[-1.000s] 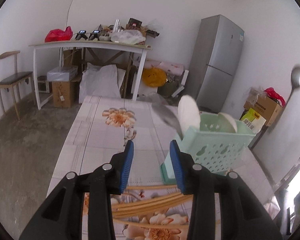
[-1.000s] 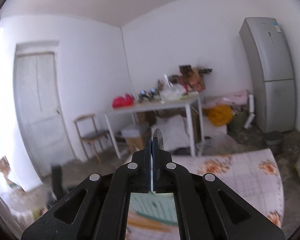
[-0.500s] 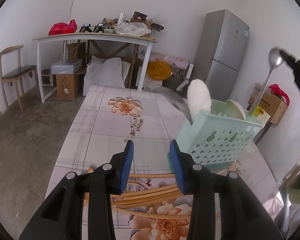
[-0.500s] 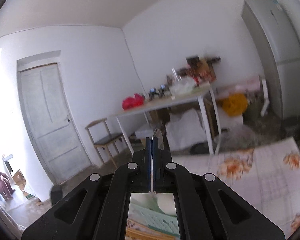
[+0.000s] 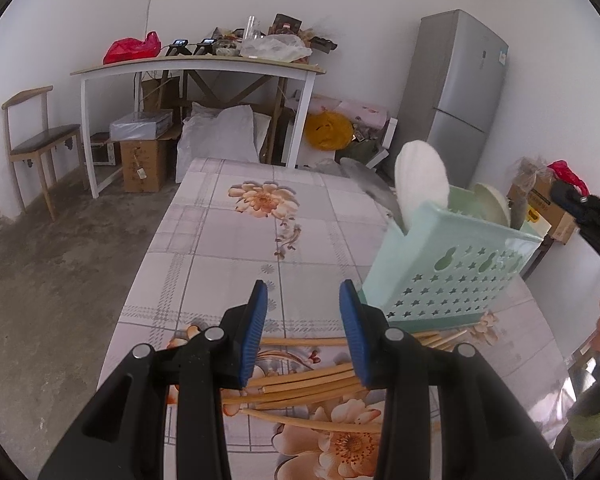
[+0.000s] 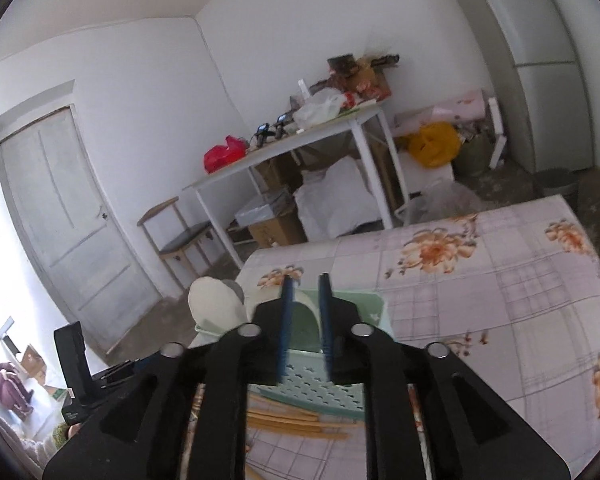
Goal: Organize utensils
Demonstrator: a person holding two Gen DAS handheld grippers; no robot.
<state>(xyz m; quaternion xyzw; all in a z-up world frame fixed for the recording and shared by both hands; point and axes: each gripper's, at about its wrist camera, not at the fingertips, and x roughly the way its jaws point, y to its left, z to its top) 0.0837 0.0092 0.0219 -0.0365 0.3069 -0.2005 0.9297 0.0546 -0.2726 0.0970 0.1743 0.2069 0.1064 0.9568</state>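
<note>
Left wrist view: the left gripper (image 5: 302,332) is hovering over the chopsticks (image 5: 300,384), jaws standing apart with nothing between them, as in the earlier frames. The chopsticks are lying loose in a rough bundle on the flowered table (image 5: 220,240), just in front of the basket (image 5: 452,276). The spoon that was raised at the right edge half a second ago is no longer showing there; the right gripper (image 5: 580,210) is now sitting lower, beside the basket's far corner. The basket, pale green and perforated with stars, is standing upright, with white ladle heads (image 5: 420,184) sticking out of its top.

Right wrist view: the right gripper (image 6: 306,328) is pointing down over the basket (image 6: 340,392). Its jaws, earlier pressed on a thin metal handle, have just been opening and are now standing apart with nothing between them. Chopsticks (image 6: 292,420) are lying below the basket.
</note>
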